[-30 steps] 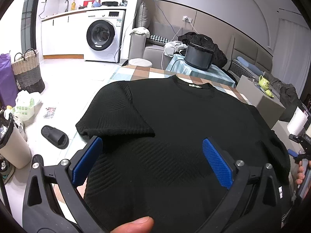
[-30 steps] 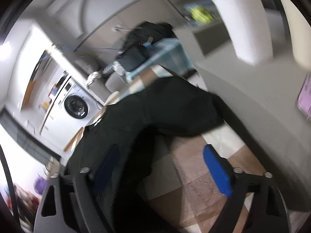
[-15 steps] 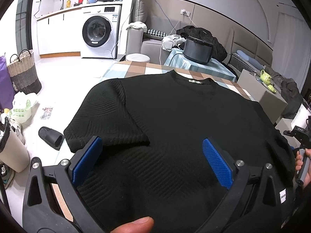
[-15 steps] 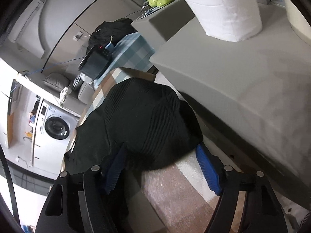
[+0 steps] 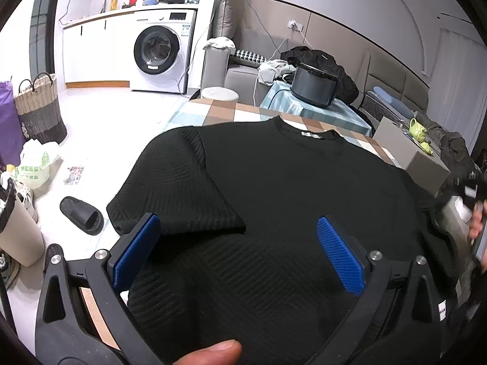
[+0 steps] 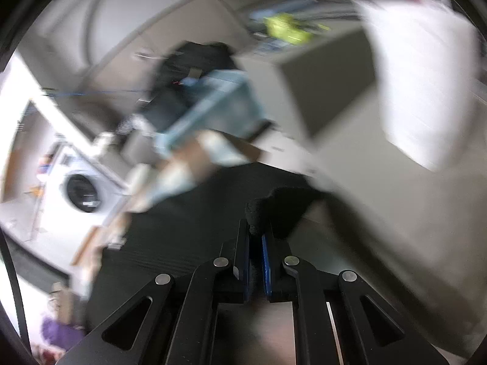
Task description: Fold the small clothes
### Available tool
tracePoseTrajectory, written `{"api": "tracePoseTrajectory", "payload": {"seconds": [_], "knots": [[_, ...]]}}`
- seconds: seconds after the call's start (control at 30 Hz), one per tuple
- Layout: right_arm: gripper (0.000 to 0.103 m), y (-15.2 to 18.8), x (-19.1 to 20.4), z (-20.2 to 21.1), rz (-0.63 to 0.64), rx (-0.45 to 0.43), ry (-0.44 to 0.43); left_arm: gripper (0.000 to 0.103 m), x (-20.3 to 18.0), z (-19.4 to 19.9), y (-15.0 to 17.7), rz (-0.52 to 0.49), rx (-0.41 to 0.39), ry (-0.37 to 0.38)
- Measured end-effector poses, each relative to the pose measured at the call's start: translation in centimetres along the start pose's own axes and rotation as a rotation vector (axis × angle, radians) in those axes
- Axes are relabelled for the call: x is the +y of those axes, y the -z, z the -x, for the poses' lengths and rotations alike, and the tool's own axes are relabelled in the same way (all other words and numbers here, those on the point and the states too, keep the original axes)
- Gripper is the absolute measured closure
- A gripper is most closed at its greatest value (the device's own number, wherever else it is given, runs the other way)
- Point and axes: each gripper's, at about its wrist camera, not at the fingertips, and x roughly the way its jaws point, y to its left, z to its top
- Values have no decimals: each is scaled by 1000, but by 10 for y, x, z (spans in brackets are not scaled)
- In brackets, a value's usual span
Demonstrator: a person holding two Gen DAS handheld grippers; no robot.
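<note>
The black ribbed knit T-shirt (image 5: 274,213) lies flat on the checked tablecloth (image 5: 219,112), collar away from us. The right gripper (image 6: 255,237) is clamped on the right sleeve's edge: first fold under way, I'd say. The left gripper (image 5: 237,252) hovers wide open, holding nothing. Next call: carry that sleeve inward across the body, flat.

A surface (image 5: 219,111) covered in a checked cloth of brown, white and pale blue squares carries a black ribbed short-sleeved top (image 5: 274,188), spread flat with its collar at the far end. The top covers most of the cloth, its near left sleeve reaching the surface's left edge. On the white floor (image 5: 121,115) beside it lies a black slipper (image 5: 81,214).
</note>
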Motion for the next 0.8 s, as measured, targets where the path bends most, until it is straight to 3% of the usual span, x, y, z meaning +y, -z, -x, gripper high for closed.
{"api": "tracePoseTrajectory", "payload": {"seconds": [0.13,0.23,0.3,0.4,0.5,0.6,0.8], "knots": [[94,16,74,-10,173,72,-231,1,1,7,-2,3,-18,-5],[94,53,113,-28,301,218,-321,1,3,10,-1,8,-22,-11],[90,76,122,-44,369,308,-285,1,5,11,1,14,-18,-9],[64,90,111,-55,384,360,-180,1,9,9,4,18,-4,-15],[62,88,93,-63,374,371,-75,1,14,5,5,28,9,-21],[62,91,66,-80,332,446,46,1,20,1,4,49,17,-35],[58,88,56,-65,372,396,100,1,40,0,1,96,31,-89]]}}
